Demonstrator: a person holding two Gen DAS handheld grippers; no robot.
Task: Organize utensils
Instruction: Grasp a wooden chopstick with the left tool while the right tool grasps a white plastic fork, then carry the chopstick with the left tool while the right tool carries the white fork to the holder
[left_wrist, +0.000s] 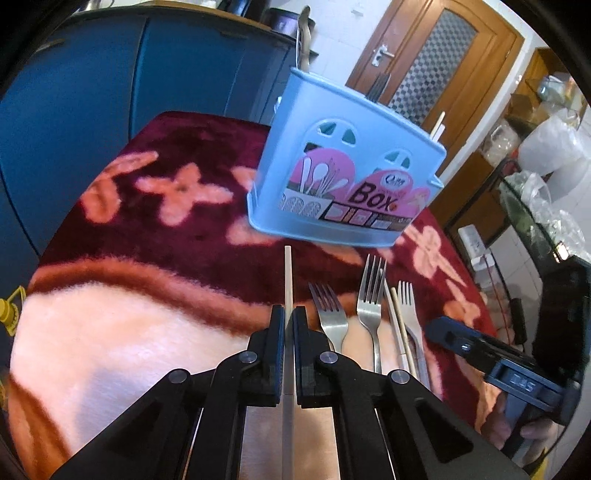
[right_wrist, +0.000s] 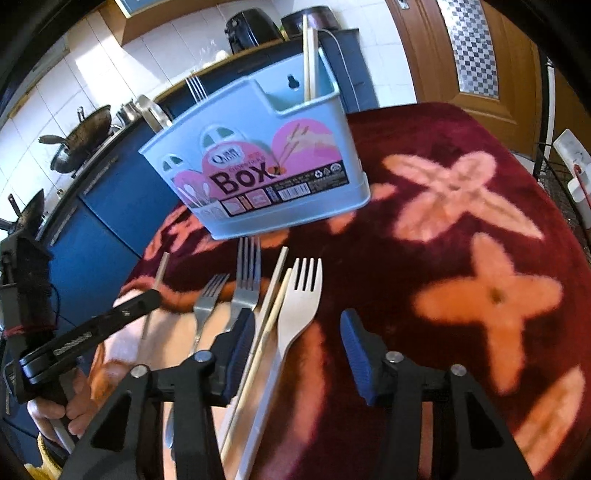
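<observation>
- Kitchen counters with blue cabinet fronts and a wooden door ring a table draped in a plush dark-red blanket (left_wrist: 177, 229) with pink flower shapes.
- On that blanket, the left gripper (left_wrist: 289, 317) has its jaws clamped together on a single pale chopstick (left_wrist: 287, 275), which pokes out ahead of the fingertips toward the box.
- That chopstick looks light, thin and rigid but smooth, so it could pivot or slip in a pinch; a hold near its middle would probably steady it best.
- Beside it lie two metal forks: a shorter fork (left_wrist: 330, 310) and a longer fork (left_wrist: 370, 295), both stiff, heavier and slick, best taken across the flat handle.
- Next come two more loose chopsticks (right_wrist: 271, 295) and a pale plastic fork (right_wrist: 299, 299), which looks light and slightly flexible.
- The right gripper (right_wrist: 297, 332) hovers over these with its jaws apart and nothing pressed between the pads; the loose chopsticks and pale fork lie below the gap.
- These pieces lie touching or just beside one another, so picking one risks nudging its neighbours, and the soft pile may let thin pieces sink.
- Behind them stands the light-blue utensil box (right_wrist: 258, 122), upright, with chopsticks and fork tines already rising from its compartments.
- Its tall front wall stands between the grippers and the openings.
</observation>
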